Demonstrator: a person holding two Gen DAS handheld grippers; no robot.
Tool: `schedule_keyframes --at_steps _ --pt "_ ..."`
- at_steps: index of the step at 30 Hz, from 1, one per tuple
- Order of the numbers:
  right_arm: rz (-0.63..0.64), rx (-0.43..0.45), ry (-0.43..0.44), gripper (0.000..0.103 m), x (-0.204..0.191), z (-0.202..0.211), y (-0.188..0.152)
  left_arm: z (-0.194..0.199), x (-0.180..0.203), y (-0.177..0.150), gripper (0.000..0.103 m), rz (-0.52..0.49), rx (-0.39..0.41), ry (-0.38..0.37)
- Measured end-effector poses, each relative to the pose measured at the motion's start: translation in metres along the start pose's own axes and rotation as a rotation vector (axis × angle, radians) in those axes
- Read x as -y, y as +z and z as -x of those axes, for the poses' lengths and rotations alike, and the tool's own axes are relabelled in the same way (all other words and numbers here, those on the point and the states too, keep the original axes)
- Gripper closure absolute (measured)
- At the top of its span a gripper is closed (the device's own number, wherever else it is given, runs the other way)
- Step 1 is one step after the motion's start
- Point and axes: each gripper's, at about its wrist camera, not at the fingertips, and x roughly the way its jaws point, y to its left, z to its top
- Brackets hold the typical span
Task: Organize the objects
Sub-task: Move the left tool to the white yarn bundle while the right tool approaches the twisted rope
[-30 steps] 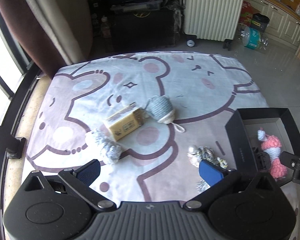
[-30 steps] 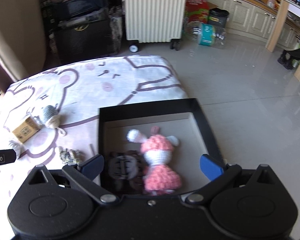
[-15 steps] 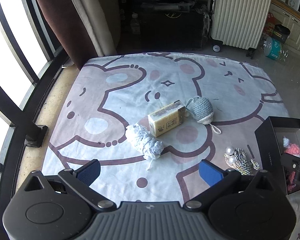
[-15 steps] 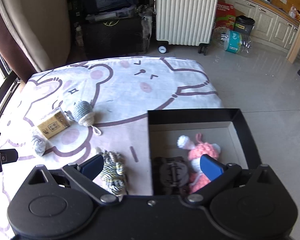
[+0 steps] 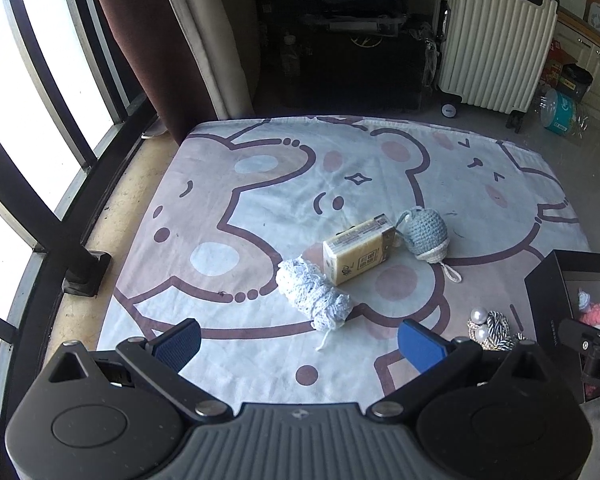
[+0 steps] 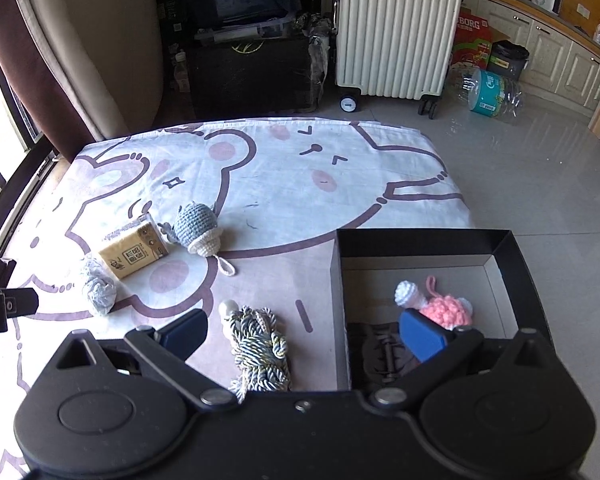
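On the bear-print mat (image 5: 340, 168) lie a white lace roll (image 5: 314, 296), a yellow tissue pack (image 5: 358, 250), a blue-grey crochet toy (image 5: 424, 234) and a striped rope bundle with pearls (image 5: 494, 330). They also show in the right wrist view: lace roll (image 6: 96, 288), pack (image 6: 134, 252), crochet toy (image 6: 198, 228), rope bundle (image 6: 258, 346). A black box (image 6: 514, 252) holds a pink crochet doll (image 6: 444, 308) and a dark item (image 6: 384, 354). My left gripper (image 5: 298, 342) is open and empty, near the lace roll. My right gripper (image 6: 302, 334) is open and empty, over the rope bundle and the box's left wall.
A cream suitcase (image 6: 396, 28) and dark luggage (image 6: 252, 68) stand beyond the mat. A window rail (image 5: 48, 216) and curtain (image 5: 140, 40) border the left. Tiled floor (image 6: 540, 168) lies to the right, with a plastic bottle pack (image 6: 490, 92).
Both grippers have shifted left and back. The left view now centres on the lace roll and pack; the right view moved off the box toward the rope bundle. Both stay open.
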Motion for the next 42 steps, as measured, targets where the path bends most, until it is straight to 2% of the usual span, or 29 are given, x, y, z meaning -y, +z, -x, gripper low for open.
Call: schedule_keyframes --at_steps 4,9,14,28,35,36,38,40,42 --pt "-0.005 0.016 0.008 0.000 0.001 0.001 0.000 -0.003 -0.002 0.000 0.000 0.019 0.019 -0.023" --pt "-0.041 0.042 0.033 0.000 0.003 0.001 0.002 -0.008 -0.004 -0.001 0.000 0.043 0.066 -0.015" --pt "-0.053 0.046 0.066 0.000 0.002 -0.002 0.005 -0.026 -0.006 0.002 0.000 0.050 0.015 0.012" --pt "0.043 0.074 0.161 0.000 -0.002 -0.020 0.005 -0.080 -0.024 0.004 0.000 0.288 -0.044 -0.086" --pt "0.064 -0.020 0.247 0.000 -0.002 -0.043 0.006 -0.101 -0.033 0.004 0.002 0.396 -0.077 -0.135" --pt "0.056 -0.034 0.247 0.002 -0.002 -0.046 0.007 -0.105 -0.033 0.005 0.004 0.400 -0.084 -0.142" --pt "0.033 -0.055 0.245 0.025 -0.001 -0.053 0.008 -0.112 -0.033 0.005 0.011 0.407 -0.104 -0.156" --pt "0.011 -0.084 0.252 0.033 0.002 -0.060 0.009 -0.118 -0.034 0.004 0.018 0.425 -0.124 -0.174" --pt "0.001 -0.110 0.265 0.036 0.003 -0.067 0.009 -0.123 -0.035 0.003 0.024 0.451 -0.137 -0.183"
